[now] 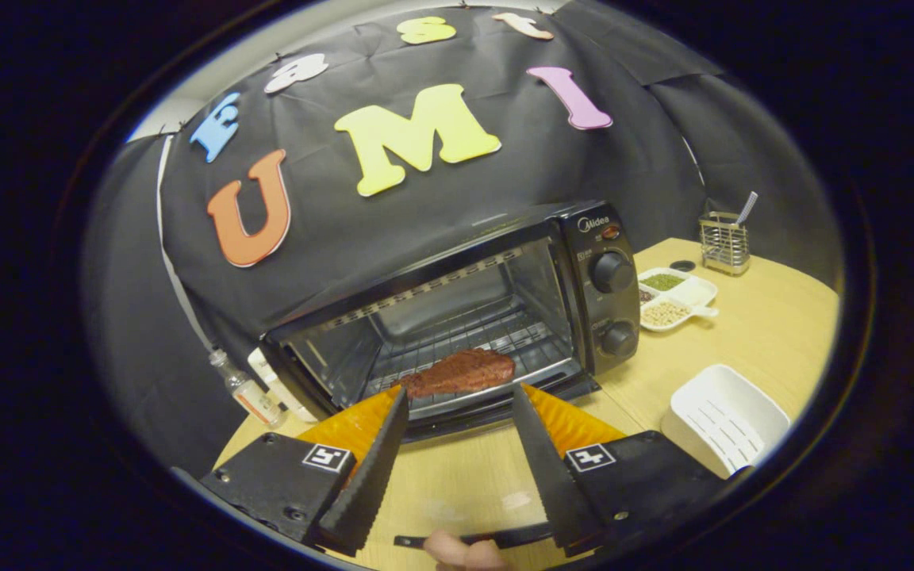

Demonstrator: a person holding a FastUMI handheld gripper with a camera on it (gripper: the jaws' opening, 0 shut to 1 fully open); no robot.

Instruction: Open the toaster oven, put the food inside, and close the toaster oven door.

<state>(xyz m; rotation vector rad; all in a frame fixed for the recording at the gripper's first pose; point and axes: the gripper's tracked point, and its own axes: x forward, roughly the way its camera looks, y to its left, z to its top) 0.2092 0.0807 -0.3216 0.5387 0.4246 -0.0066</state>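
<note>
Tool (458,400) fingers apart over wooden table (750,333); black cloth wall behind.

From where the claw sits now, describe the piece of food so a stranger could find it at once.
Start at the black toaster oven on the wooden table, its door down. On the wire rack inside, near the front edge, lies the food, just beyond the tips of the open claw. It is a flat reddish-brown slab, the only thing on the rack.
</note>
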